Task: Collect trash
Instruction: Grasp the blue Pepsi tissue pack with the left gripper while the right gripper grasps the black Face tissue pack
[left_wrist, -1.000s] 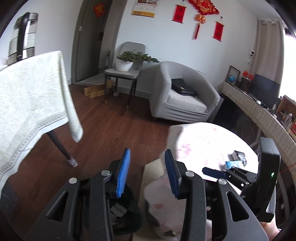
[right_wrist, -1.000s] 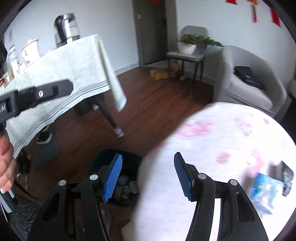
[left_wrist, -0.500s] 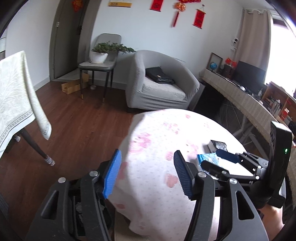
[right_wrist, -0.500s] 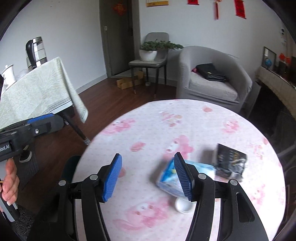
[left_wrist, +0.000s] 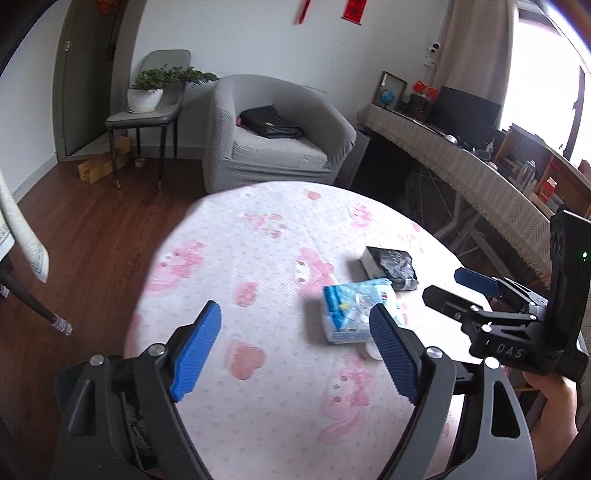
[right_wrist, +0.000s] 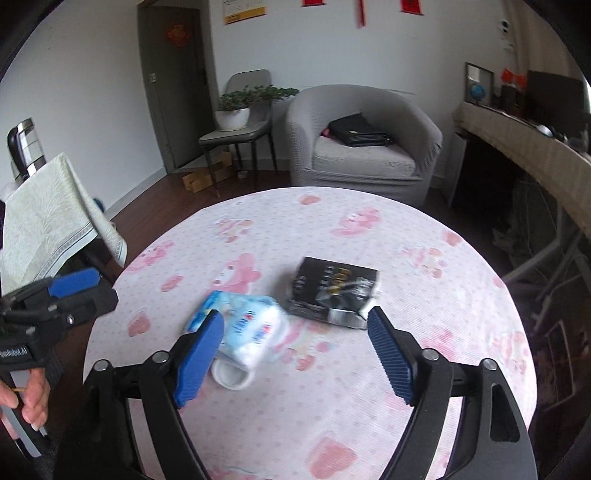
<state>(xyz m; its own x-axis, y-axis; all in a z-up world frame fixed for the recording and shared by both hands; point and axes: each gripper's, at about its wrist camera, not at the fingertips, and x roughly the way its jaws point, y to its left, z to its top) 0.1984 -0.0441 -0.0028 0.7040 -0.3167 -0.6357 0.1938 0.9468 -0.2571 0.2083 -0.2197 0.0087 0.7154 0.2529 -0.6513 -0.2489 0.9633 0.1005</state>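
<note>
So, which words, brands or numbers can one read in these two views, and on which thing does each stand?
"DAS": on the body of the right tongs, left wrist view.
"...Robot.AI", start cut off: on the left tongs, right wrist view.
Blue-and-white packet: print blurred, unreadable.
Black packet: gold print blurred.
Red wall hangings and yellow wall sheet: too small.

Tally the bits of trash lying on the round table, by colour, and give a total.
Blue and white packet: 1
Black packet: 1
White cup-like piece: 1
Total: 3
All lie apart from the open left gripper and the open right gripper.
</note>
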